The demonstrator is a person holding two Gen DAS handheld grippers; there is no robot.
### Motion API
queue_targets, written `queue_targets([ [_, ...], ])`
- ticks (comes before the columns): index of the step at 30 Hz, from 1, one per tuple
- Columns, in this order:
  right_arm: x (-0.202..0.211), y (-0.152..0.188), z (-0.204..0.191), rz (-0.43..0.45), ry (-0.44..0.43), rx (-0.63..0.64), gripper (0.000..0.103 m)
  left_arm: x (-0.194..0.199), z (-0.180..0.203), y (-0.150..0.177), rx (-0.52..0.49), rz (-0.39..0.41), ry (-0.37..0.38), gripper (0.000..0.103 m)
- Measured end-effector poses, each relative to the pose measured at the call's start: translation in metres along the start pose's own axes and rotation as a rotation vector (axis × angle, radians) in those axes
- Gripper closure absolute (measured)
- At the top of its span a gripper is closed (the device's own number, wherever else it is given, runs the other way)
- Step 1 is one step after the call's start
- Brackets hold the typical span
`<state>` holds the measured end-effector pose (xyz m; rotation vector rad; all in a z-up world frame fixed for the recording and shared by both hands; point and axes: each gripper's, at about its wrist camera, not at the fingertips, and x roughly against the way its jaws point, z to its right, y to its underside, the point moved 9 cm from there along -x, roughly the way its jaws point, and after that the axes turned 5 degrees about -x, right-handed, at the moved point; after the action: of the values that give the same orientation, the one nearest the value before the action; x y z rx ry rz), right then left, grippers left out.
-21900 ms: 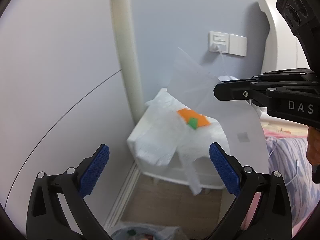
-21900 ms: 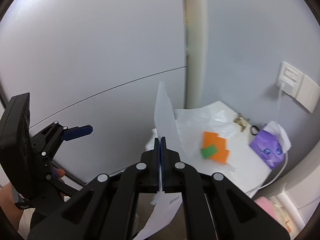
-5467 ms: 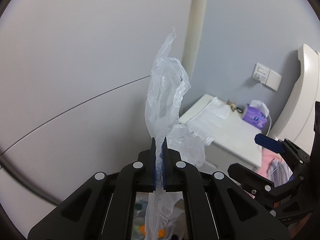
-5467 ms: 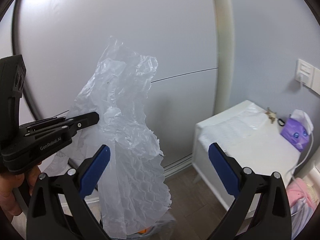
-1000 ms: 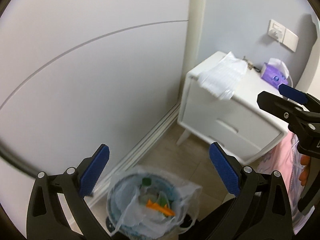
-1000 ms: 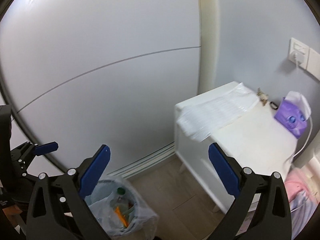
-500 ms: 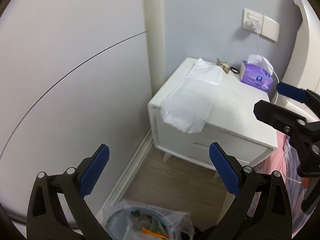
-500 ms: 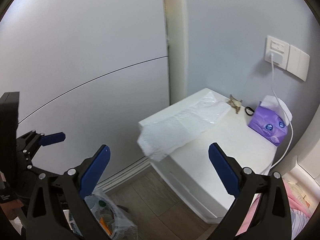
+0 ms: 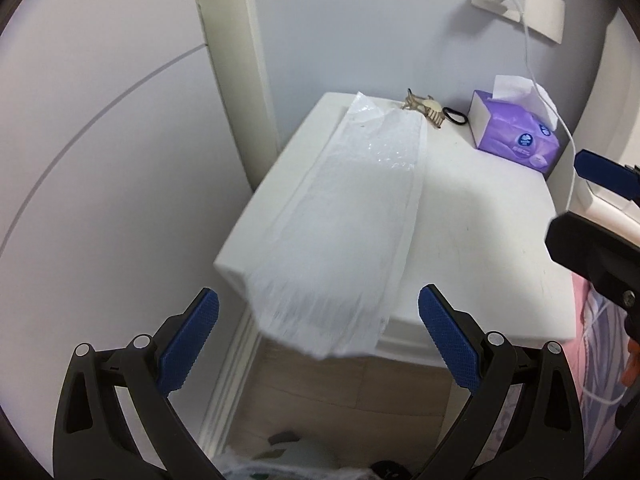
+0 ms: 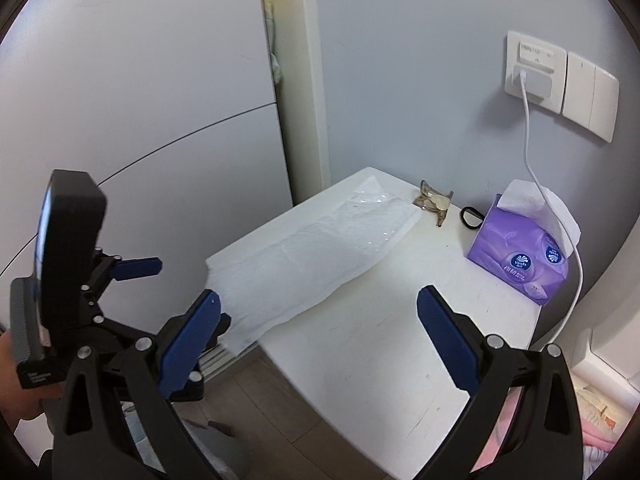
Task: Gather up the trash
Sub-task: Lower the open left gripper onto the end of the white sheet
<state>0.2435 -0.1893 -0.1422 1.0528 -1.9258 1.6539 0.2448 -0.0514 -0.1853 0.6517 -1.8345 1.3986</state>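
Both claws, the left gripper [image 9: 318, 334] and right gripper [image 10: 318, 334], gaped wide and empty, facing the plastic sheet [image 9: 344, 228] draped over the nightstand [image 9: 480, 232] at its 10 o'clock corner, seemingly lining up to grab its overhanging end.

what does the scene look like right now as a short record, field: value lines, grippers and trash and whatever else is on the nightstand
left gripper: open, empty, facing the bag's hanging end
right gripper: open, empty, over the nightstand's front
trash left: clear plastic bag, lying flat, one end hanging over the front edge
surface: white nightstand
other items: purple tissue box, hair claw clip, black hair tie, white charging cable plugged into wall socket
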Motion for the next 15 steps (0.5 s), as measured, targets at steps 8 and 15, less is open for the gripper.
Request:
queue_targets([
  [8,-0.033,-0.009,0.031,-0.028,0.021,-0.02,0.007,-0.047,0.012,-0.032,-0.064,-0.034,0.045,0.006],
  [15,-0.05,-0.014,0.044,-0.038,0.018,-0.038,0.007,-0.07,0.02,-0.051,-0.12,-0.064,0.099,0.006],
])
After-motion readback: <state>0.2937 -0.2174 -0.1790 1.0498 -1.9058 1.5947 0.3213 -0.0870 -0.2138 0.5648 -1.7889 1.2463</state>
